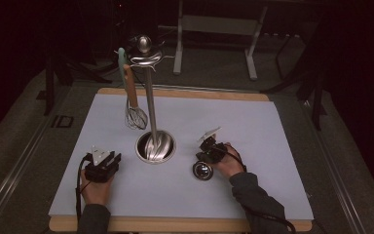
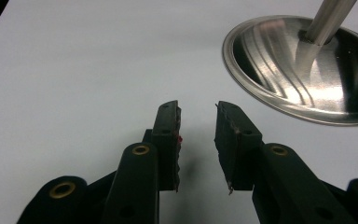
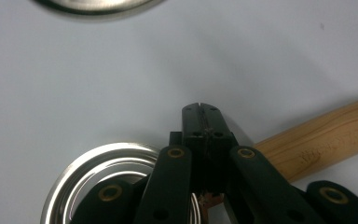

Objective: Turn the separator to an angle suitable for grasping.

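**Ladle held low beside the utensil stand**

The right gripper [image 1: 208,147] sits on the near right of the pale blue mat [image 1: 253,126]. In the right gripper view its jaws are pressed together on a thin neck of the steel ladle with a light wooden handle [image 3: 324,140]. The round ladle bowl [image 1: 202,170] lies near the mat's near edge, just beside the hand.

The left gripper [image 1: 103,163] rests on the near left. Its jaws stand partly apart with nothing between them.

Between the two hands stands the polished steel utensil stand [image 1: 152,105], its round dished base [image 2: 303,70] on the mat. A wire whisk with a brown handle [image 1: 135,109] hangs from its top ring, on the far left side.
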`<act>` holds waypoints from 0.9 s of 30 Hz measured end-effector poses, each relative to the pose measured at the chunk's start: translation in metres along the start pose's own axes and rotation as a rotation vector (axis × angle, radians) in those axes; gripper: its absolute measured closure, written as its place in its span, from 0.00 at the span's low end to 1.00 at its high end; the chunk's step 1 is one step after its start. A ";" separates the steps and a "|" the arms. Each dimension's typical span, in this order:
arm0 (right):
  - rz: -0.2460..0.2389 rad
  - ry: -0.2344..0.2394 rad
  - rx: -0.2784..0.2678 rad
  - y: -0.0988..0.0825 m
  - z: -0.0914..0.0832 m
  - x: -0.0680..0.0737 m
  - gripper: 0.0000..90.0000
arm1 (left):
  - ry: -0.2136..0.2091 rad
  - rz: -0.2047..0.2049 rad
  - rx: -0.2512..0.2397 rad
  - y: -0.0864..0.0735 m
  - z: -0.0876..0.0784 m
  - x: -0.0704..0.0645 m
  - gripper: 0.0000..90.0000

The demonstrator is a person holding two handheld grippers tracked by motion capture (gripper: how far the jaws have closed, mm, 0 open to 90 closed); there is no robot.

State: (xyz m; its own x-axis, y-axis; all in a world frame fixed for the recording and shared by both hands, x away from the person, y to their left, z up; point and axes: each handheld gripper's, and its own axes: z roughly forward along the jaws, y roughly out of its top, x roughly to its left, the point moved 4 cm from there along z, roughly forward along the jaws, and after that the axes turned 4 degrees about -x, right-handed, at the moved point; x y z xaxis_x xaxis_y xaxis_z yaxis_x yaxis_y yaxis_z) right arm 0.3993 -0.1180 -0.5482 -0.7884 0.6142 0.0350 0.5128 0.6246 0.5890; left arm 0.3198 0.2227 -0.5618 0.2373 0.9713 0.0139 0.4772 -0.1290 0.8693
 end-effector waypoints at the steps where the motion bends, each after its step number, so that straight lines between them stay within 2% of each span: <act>1: -0.005 0.001 0.006 -0.002 -0.002 0.000 1.00 | 0.001 0.000 0.000 0.000 0.000 0.000 0.78; 6: -0.049 0.001 0.050 -0.013 -0.013 -0.001 1.00 | 0.002 0.002 0.001 0.000 0.000 0.000 0.78; 12: -0.067 0.002 0.079 -0.026 -0.024 -0.002 0.98 | 0.001 0.000 -0.001 0.000 0.000 0.000 0.78; 16: -0.099 -0.009 0.105 -0.035 -0.031 -0.003 0.98 | 0.002 -0.001 -0.001 0.000 0.000 0.000 0.78; 19: -0.101 -0.002 0.119 -0.040 -0.036 -0.004 0.97 | 0.002 -0.003 -0.001 0.000 0.000 0.000 0.78; 21: -0.096 0.005 0.116 -0.042 -0.039 -0.005 0.91 | 0.003 -0.003 0.000 0.000 0.000 0.000 0.78; 24: -0.082 0.022 0.077 -0.041 -0.043 -0.006 0.82 | 0.004 -0.001 0.000 0.000 0.000 0.000 0.78; 27: -0.065 0.005 0.034 -0.037 -0.048 -0.008 0.68 | 0.004 -0.002 0.000 0.000 0.000 0.000 0.77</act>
State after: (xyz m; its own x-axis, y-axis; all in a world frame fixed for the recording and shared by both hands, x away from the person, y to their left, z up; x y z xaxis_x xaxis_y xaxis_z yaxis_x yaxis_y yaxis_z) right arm 0.3705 -0.1697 -0.5315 -0.8218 0.5698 0.0015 0.4720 0.6792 0.5621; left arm 0.3198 0.2229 -0.5618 0.2326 0.9725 0.0145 0.4778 -0.1273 0.8692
